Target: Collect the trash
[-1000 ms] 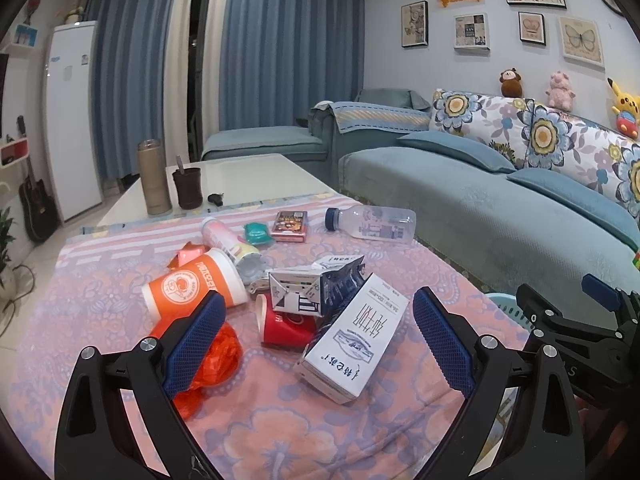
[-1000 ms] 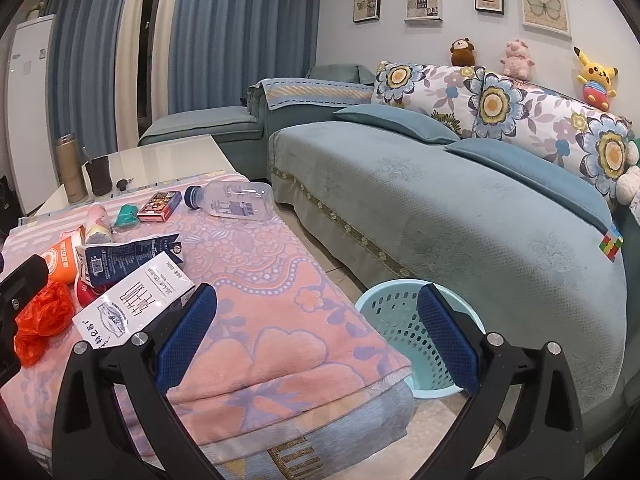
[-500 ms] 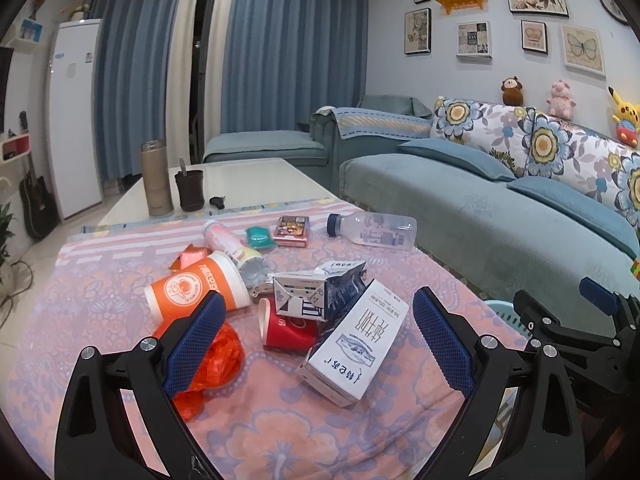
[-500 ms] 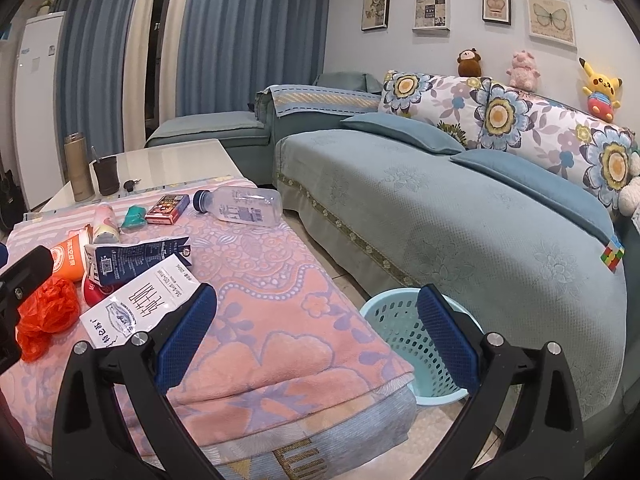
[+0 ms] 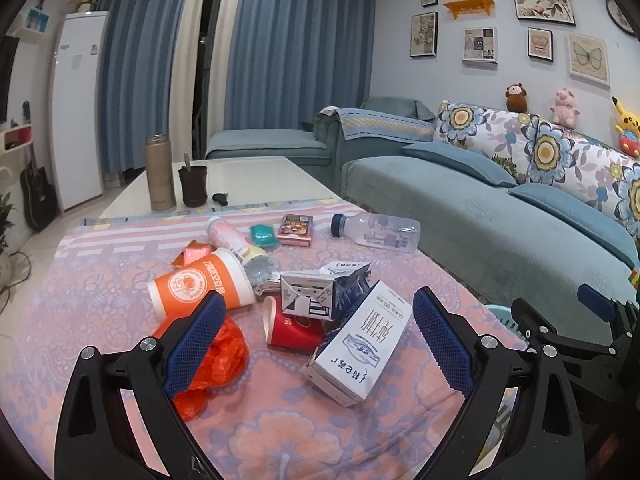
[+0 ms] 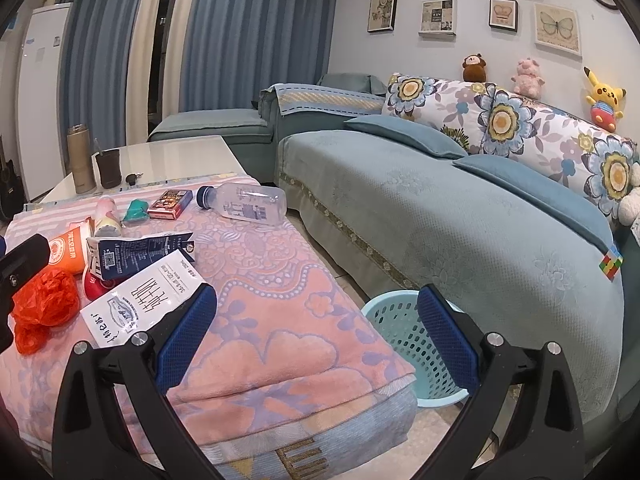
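Observation:
Trash lies on the pink flowered table cover (image 5: 280, 432): a white carton (image 5: 360, 344), a dark blue carton (image 5: 320, 296), a red cup (image 5: 288, 326), an orange cup (image 5: 200, 284), an orange plastic bag (image 5: 216, 356) and a clear bottle (image 5: 376, 232). My left gripper (image 5: 320, 344) is open, just short of the white carton. My right gripper (image 6: 316, 332) is open and empty over the table's right corner, beside the light blue basket (image 6: 396, 328) on the floor. The white carton (image 6: 140, 300) and the bottle (image 6: 248, 204) also show in the right wrist view.
A small red box (image 5: 296, 230), a teal packet (image 5: 262, 235) and a pink tube (image 5: 226, 236) lie farther back. A flask (image 5: 159, 172) and a dark mug (image 5: 193, 186) stand on the white table. The sofa (image 6: 460, 220) runs along the right.
Both grippers have tilted or risen a little, so the table and basket sit lower in view. Both stay open. No trash has moved.

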`<control>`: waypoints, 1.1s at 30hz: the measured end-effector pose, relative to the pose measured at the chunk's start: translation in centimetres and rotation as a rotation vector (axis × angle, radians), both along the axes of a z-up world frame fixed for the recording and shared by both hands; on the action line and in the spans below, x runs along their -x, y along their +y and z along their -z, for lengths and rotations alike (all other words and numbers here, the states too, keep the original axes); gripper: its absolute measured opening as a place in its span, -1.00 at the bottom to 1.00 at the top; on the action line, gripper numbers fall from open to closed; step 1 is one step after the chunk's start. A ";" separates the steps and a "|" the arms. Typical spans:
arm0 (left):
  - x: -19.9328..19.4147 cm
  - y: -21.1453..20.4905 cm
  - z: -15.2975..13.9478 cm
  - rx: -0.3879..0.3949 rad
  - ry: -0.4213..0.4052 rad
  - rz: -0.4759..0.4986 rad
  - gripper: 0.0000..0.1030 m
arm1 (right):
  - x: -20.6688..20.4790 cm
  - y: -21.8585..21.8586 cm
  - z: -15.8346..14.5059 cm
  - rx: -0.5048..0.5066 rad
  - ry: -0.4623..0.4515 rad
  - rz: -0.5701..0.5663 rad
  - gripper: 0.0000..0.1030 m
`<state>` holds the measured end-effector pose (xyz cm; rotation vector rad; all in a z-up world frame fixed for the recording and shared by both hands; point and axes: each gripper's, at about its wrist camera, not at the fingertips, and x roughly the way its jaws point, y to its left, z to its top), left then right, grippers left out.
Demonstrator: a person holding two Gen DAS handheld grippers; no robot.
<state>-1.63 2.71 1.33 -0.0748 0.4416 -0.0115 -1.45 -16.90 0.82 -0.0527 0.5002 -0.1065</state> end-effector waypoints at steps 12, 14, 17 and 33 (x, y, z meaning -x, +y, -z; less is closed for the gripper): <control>1.1 4.5 -0.6 0.051 -0.006 -0.071 0.78 | 0.5 1.8 0.0 -0.009 0.007 -0.067 0.85; 1.3 5.9 -0.6 0.105 -0.007 -0.088 0.78 | 0.6 1.9 0.0 -0.013 0.004 -0.062 0.82; 1.4 6.2 -0.8 0.112 -0.012 -0.093 0.77 | 0.6 2.1 -0.1 -0.020 -0.002 -0.056 0.82; 0.8 6.3 0.0 0.077 0.020 -0.106 0.79 | -0.2 1.7 0.8 -0.037 0.052 -0.039 0.69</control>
